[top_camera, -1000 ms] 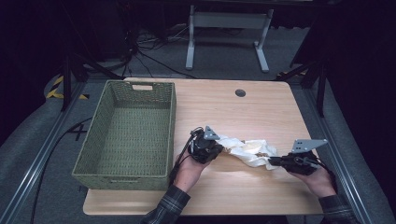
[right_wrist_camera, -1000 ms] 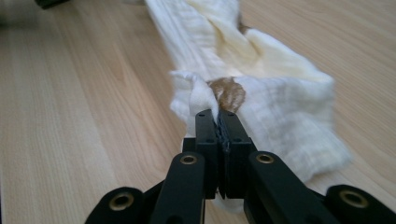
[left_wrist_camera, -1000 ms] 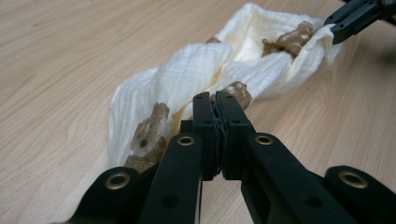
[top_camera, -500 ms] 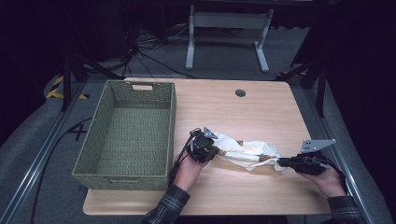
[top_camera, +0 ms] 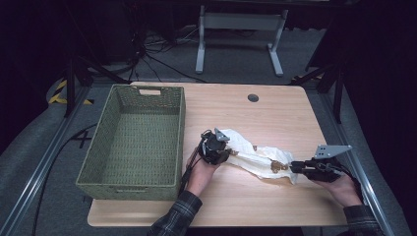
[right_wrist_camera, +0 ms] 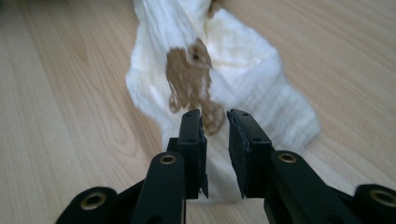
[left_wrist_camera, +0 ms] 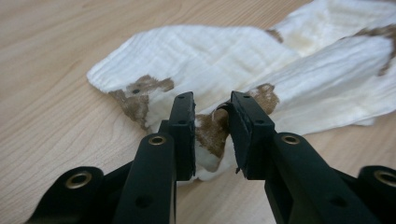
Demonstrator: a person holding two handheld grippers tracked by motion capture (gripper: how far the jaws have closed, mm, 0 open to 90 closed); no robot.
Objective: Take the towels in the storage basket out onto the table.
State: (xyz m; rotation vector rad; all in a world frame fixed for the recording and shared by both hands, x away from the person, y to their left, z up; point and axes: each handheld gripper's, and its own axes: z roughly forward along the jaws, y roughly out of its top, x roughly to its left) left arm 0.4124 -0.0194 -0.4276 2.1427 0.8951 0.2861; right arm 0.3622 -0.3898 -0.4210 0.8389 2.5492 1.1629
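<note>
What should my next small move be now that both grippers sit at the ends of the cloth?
Probably draw both grippers back off the white cloth with brown prints. It lies stretched on the wooden table, and the jaws of the left gripper and right gripper have just been opening, with cloth between them but a visible gap. The green woven basket waits alongside.
</note>
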